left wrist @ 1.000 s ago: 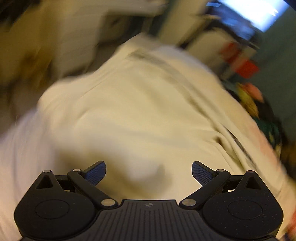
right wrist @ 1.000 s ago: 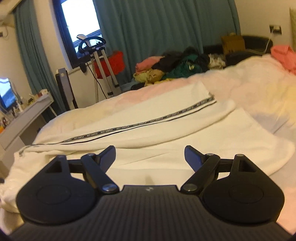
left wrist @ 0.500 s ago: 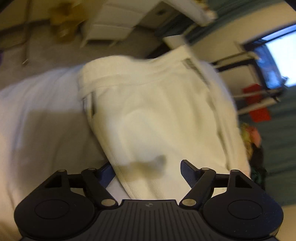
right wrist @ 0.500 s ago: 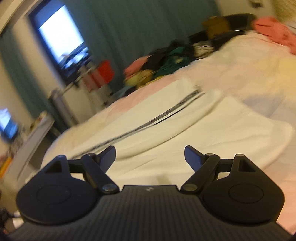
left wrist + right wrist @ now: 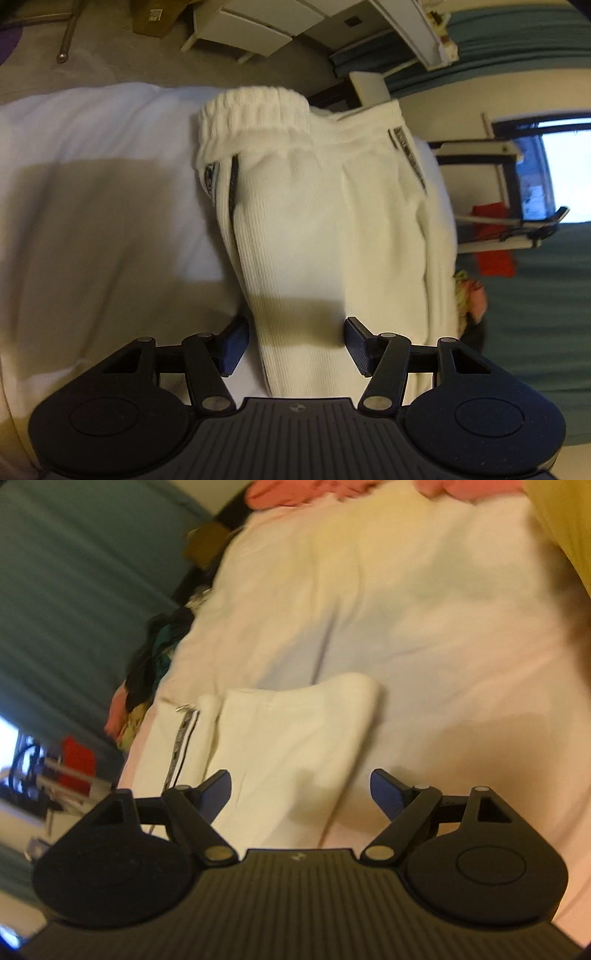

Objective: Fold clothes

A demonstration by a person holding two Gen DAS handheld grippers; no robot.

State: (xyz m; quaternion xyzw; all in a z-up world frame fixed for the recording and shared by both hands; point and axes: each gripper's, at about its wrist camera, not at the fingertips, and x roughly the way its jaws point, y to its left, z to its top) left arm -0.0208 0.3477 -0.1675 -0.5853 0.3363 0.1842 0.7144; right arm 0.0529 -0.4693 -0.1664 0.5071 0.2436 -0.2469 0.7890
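White ribbed trousers (image 5: 317, 229) fill the left wrist view, cream where the warm light falls, with a grey patterned tape (image 5: 408, 155) down one side seam and a dark line (image 5: 232, 192) along the other. Beneath them, a white bedsheet (image 5: 92, 192), blushing pale pink in the right wrist view. Both grippers, left gripper (image 5: 295, 345) and right gripper (image 5: 301, 794), show matte black bodies with blue pads (image 5: 232, 349). Teal curtains (image 5: 546, 306) behind, plain and pleated. A red patch (image 5: 493, 254) by the window, and a heap of clothes (image 5: 147, 679) in black, green, pink and yellow at the bed's far edge
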